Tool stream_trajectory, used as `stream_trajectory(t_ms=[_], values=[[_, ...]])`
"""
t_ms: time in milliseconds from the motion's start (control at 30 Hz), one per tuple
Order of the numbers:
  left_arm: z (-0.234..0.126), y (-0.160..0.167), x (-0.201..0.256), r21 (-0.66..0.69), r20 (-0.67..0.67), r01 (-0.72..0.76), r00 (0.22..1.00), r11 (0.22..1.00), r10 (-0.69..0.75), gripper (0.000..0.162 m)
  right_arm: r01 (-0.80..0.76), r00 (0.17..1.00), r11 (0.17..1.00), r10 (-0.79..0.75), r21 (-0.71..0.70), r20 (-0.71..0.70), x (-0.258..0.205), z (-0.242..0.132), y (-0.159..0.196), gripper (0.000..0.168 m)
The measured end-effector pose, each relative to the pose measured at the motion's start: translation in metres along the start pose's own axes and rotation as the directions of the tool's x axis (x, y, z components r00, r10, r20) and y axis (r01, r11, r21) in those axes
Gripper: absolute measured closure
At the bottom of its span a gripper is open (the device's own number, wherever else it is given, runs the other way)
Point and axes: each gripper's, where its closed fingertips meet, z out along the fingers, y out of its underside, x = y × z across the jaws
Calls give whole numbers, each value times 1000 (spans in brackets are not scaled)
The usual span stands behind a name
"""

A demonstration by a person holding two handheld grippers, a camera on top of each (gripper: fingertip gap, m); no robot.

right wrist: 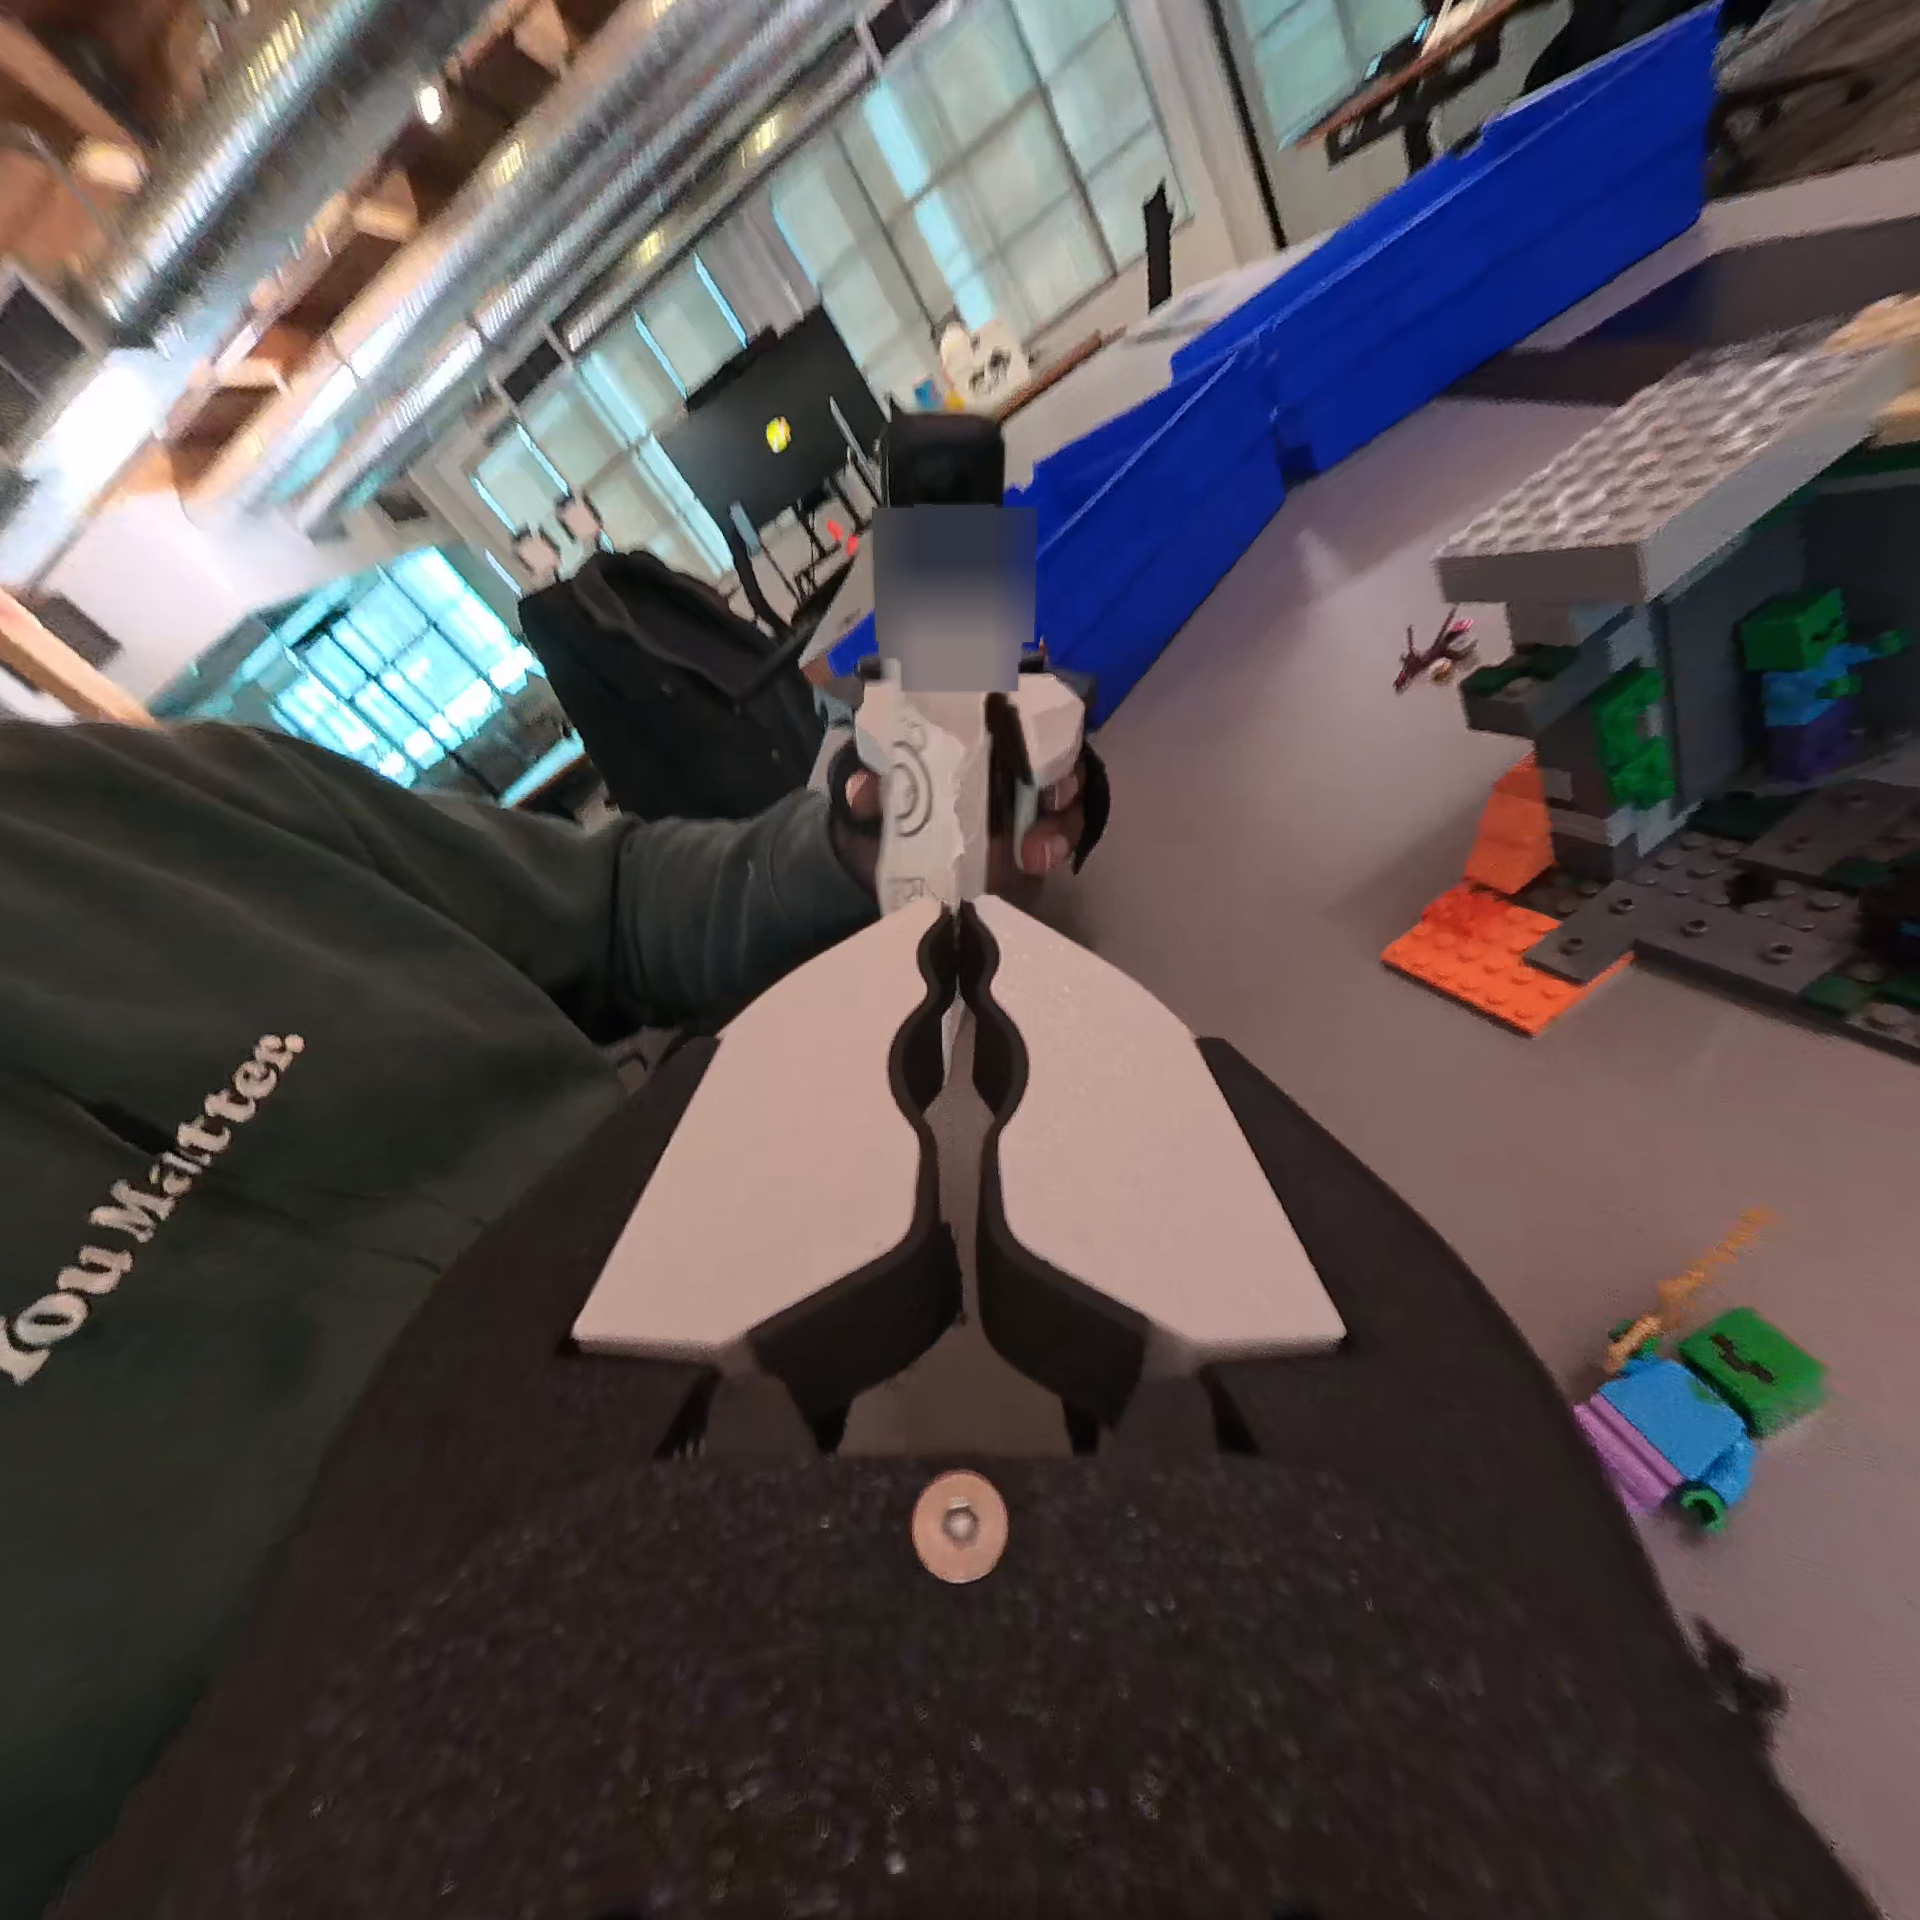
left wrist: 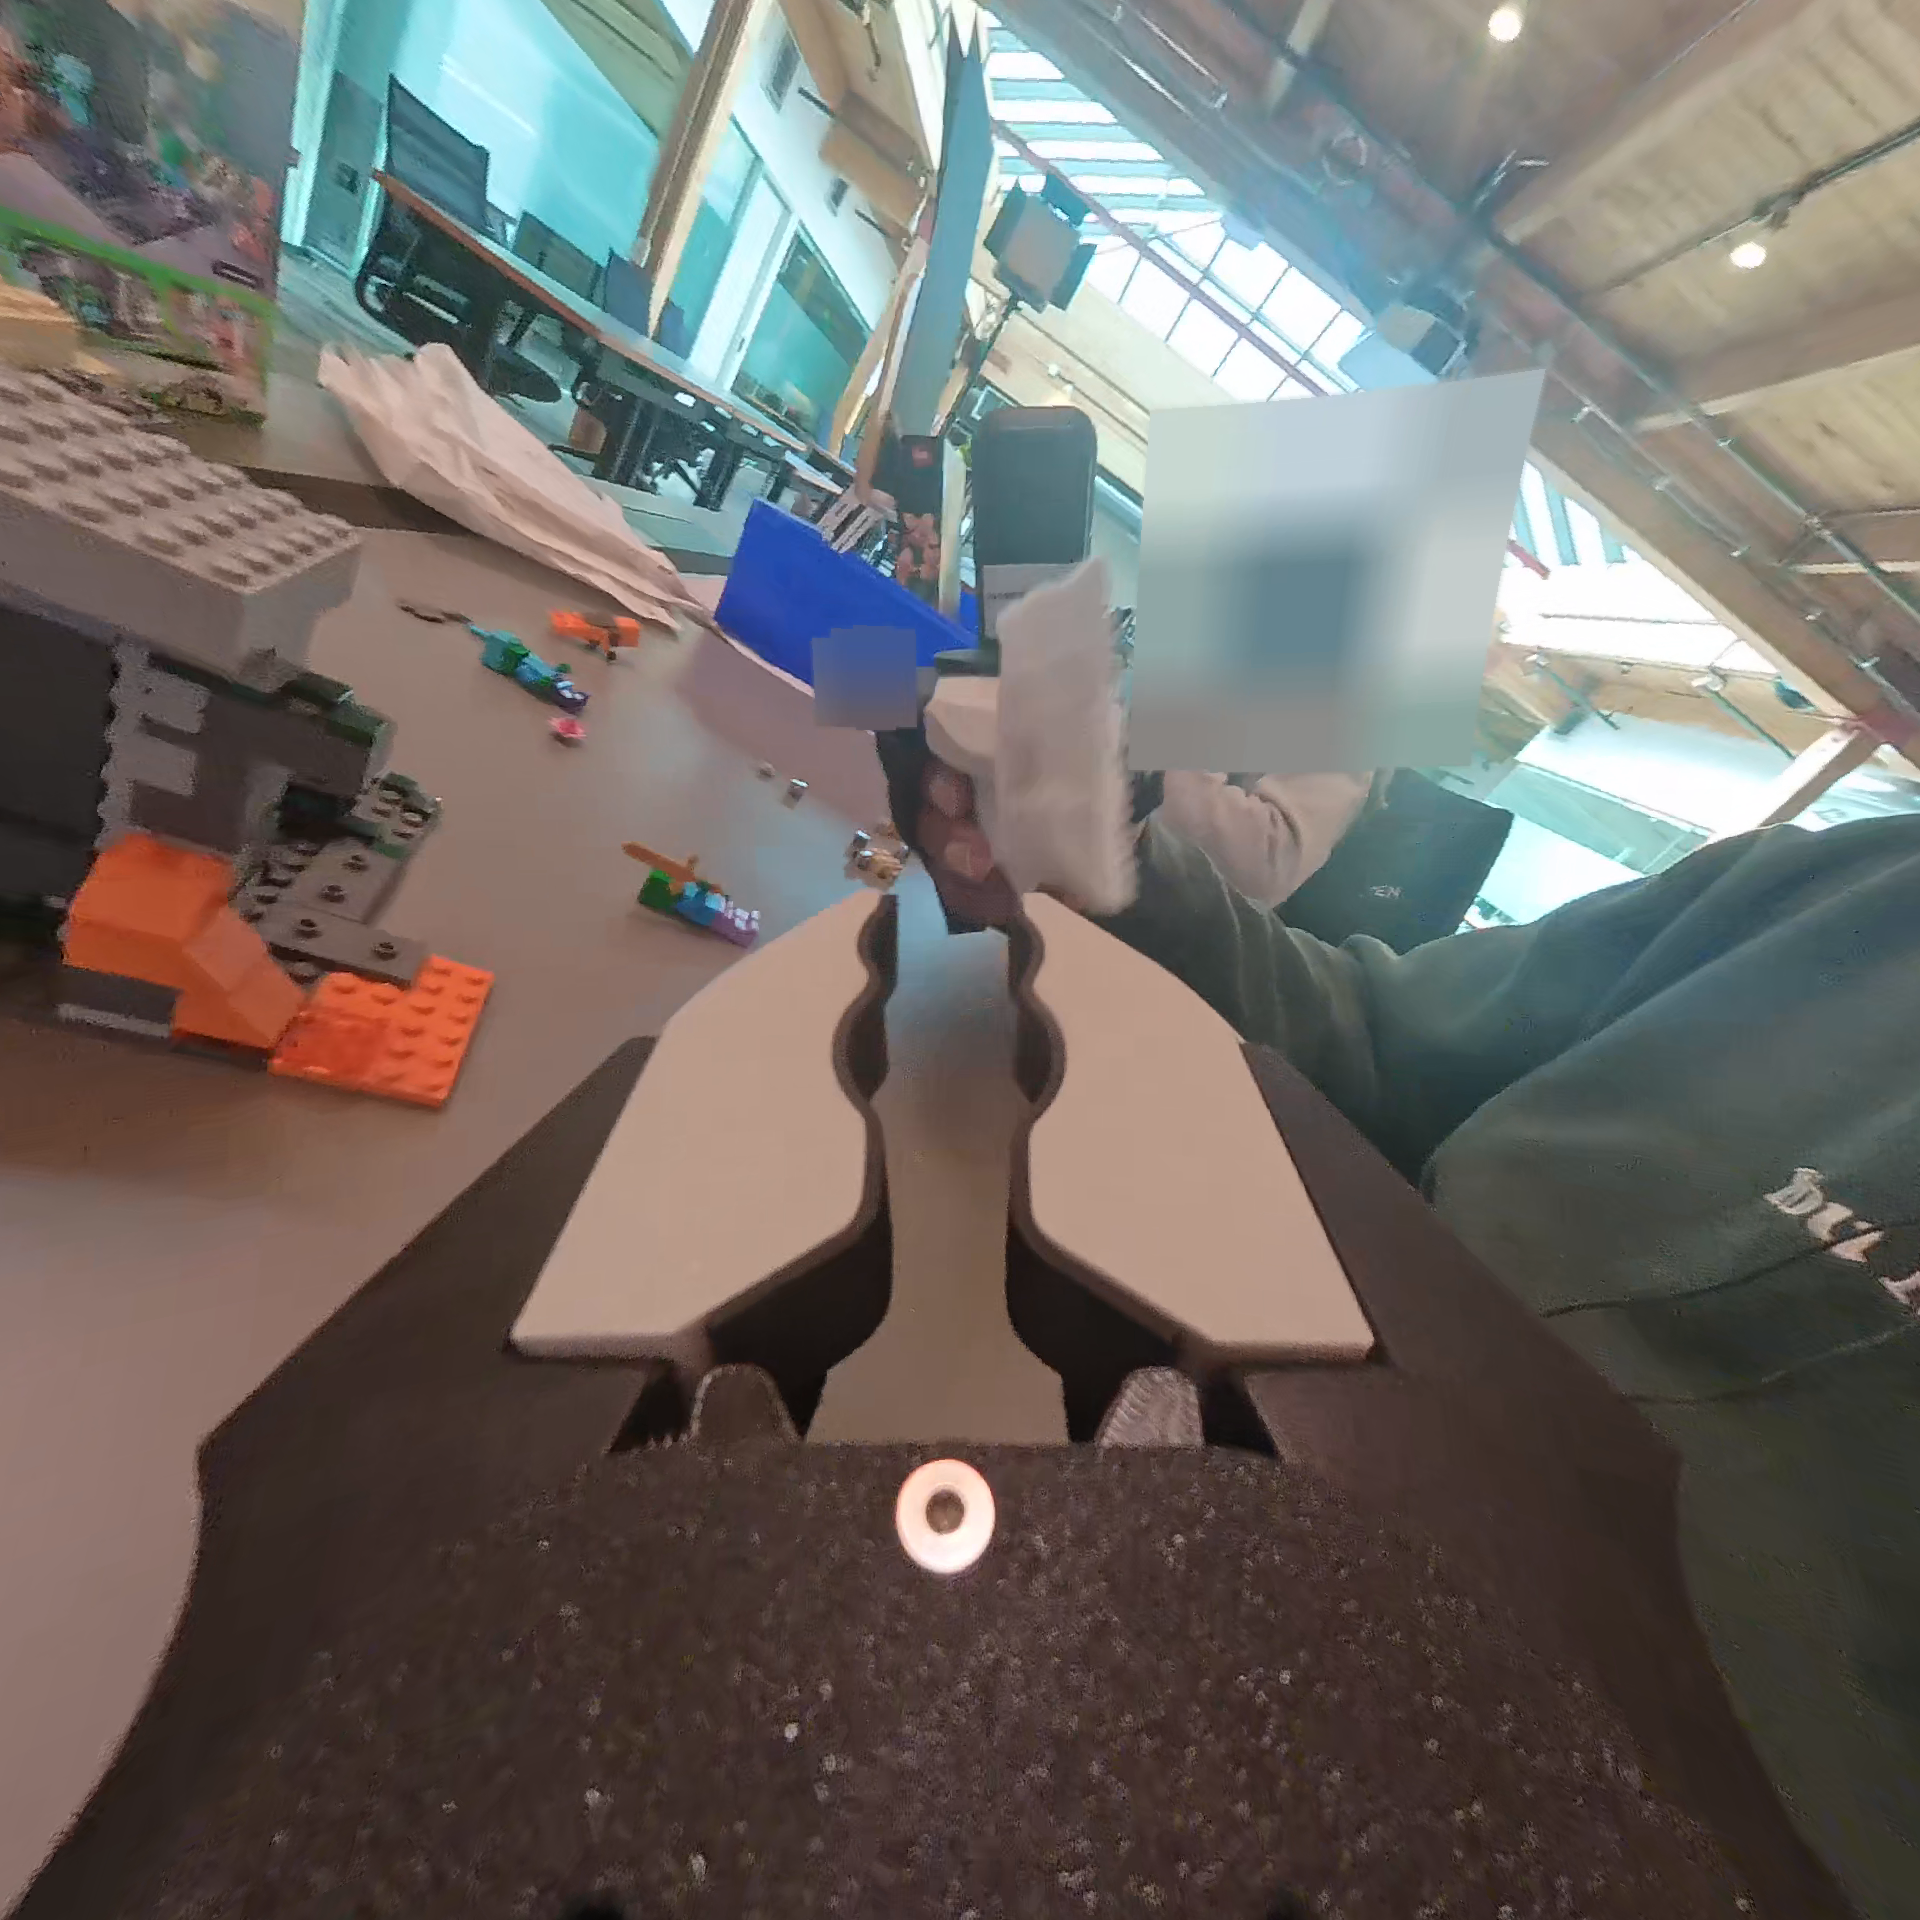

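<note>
Left gripper (left wrist: pixel 951 914): we hold it spread, empty.
Right gripper (right wrist: pixel 958 914): we pinch torn white paper (right wrist: pixel 951 831).
Brick build (right wrist: pixel 1683 748): standing, pieces loose.

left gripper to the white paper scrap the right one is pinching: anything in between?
Nothing visible. The left gripper is open, and the white paper scrap hangs just past its tips, pinched in the right gripper. The small brick figures lie on the table, off to the side.

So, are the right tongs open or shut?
Shut. In the right wrist view the right tongs are pinched on a thin white paper scrap, which sticks out past their tips.
</note>
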Motion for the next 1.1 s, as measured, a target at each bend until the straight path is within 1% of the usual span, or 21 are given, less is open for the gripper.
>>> stream_trajectory(t_ms=[133,233,333,400,467,533,567,600,633,667,733,867,900,1000,1033,1067,1100], values=[[9,5,7,-20,-28,0,1000,1000,0,128,-26,999,996,29,91,-29,4,-2,-12,168],[21,0,16,-3,-42,-37,998,999,36,118,-30,997,989,39,145,-65,5,2,-20,168],[30,-6,15,30,-8,-46,999,998,47,108,7,993,987,12,161,-119,3,9,-26,168],[31,-15,13,82,8,-24,1000,996,23,108,47,982,990,-21,136,-187,5,14,-25,168],[30,-24,10,121,17,-9,1000,993,7,110,64,971,991,-35,118,-235,6,18,-23,168],[30,-26,4,122,55,-27,998,992,20,117,63,965,992,-33,109,-259,6,22,-20,168],[30,-26,2,122,64,-30,998,992,23,125,66,961,993,-37,96,-275,7,23,-17,168],[30,-26,1,121,69,-29,997,992,21,138,77,954,994,-50,80,-294,9,24,-15,168],[29,-26,0,117,70,-26,997,993,18,144,93,947,994,-69,63,-313,10,24,-14,168],[29,-24,-2,104,70,-17,997,994,9,147,105,943,993,-83,51,-324,11,24,-13,168],[29,-23,-1,103,63,-11,998,995,4,148,112,941,993,-92,44,-326,11,23,-12,168],[29,-22,4,92,57,-47,998,995,42,150,145,939,989,-131,21,-319,9,22,-10,167],[29,-21,5,90,53,-53,997,995,48,150,155,937,988,-144,10,-318,8,22,-9,163],[28,-18,6,74,51,-67,997,995,64,150,193,922,981,-186,-13,-339,9,22,-10,136],[28,-16,6,65,54,-78,996,995,75,150,211,915,977,-204,-16,-348,9,21,-11,131],[29,-15,7,55,54,-87,995,995,84,151,227,910,974,-220,-23,-351,8,20,-12,130],[30,-13,8,50,52,-91,995,995,89,150,238,910,971,-235,-36,-340,5,20,-11,146]])
